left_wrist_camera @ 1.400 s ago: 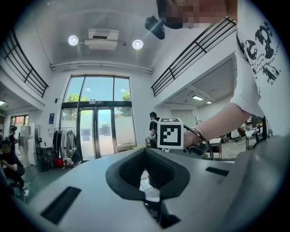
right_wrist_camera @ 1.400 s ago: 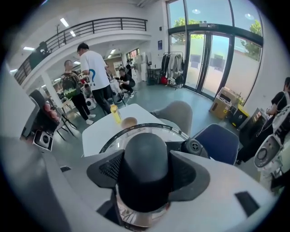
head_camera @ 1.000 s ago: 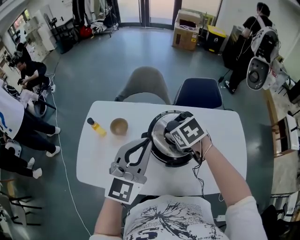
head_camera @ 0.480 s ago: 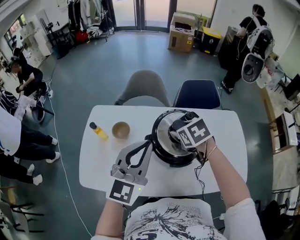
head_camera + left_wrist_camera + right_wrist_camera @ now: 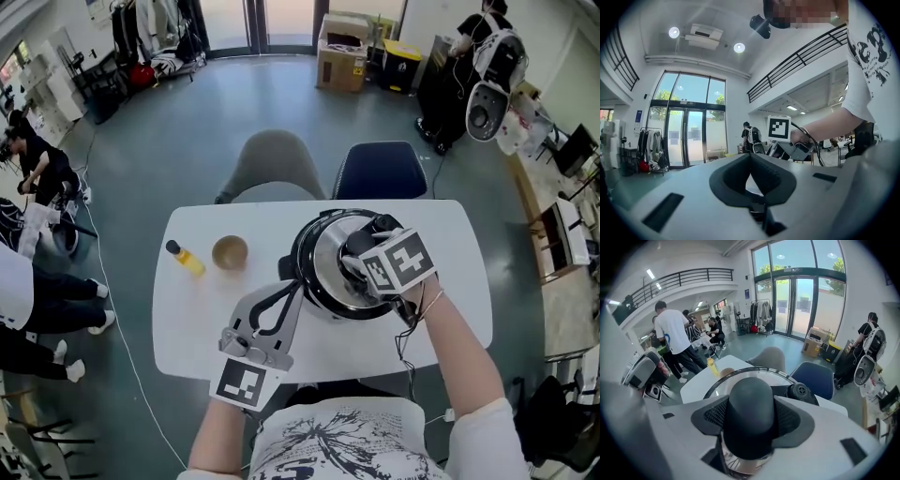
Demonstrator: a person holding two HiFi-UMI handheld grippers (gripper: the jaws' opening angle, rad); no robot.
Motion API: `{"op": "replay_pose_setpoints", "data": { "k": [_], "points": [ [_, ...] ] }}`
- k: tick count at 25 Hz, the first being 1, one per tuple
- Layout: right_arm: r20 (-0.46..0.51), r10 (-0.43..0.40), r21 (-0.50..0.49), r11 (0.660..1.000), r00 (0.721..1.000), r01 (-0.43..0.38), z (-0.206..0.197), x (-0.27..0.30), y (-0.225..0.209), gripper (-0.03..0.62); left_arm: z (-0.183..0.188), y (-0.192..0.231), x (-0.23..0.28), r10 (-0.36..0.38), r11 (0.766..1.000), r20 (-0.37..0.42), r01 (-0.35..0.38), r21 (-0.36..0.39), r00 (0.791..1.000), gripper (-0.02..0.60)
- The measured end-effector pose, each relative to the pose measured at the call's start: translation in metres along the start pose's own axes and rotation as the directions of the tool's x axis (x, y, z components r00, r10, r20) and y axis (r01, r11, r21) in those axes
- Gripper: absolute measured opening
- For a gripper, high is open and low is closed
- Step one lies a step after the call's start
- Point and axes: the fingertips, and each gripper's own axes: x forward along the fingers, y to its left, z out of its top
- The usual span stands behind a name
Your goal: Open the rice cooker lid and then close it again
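Free: table [image 5: 192, 314] front-left corner and right end. Obstacles: bottle [image 5: 185, 260] and bowl [image 5: 230, 252] far-left, rice cooker [image 5: 323, 262] centre.

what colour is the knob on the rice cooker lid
The knob is black, clearest in the right gripper view.

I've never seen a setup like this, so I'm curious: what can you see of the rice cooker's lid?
The lid is round and shiny, seemingly glass with a metal rim, with a black domed knob at its centre. It lies over the black cooker on the white table. The right gripper clamps the knob between its padded jaws; whether the lid is raised off the cooker is unclear.
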Motion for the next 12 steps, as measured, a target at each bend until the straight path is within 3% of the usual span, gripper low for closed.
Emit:
{"op": "replay_pose_setpoints", "data": {
  "k": [6, 12],
  "points": [
    [0.015, 0.001, -0.025, 1.000, 1.000, -0.001, -0.033, -0.031, -0.018, 0.293, 0.008, -0.046, 0.006, 0.018, 1.000, -0.002, -0.018, 0.016, 1.000, 0.014],
    [0.038, 0.047, -0.073, 0.996, 0.998, -0.044, -0.090, -0.075, -0.058, 0.293, 0.013, -0.125, 0.031, 0.085, 0.995, 0.010, -0.085, 0.048, 0.996, 0.014]
  ]
}}
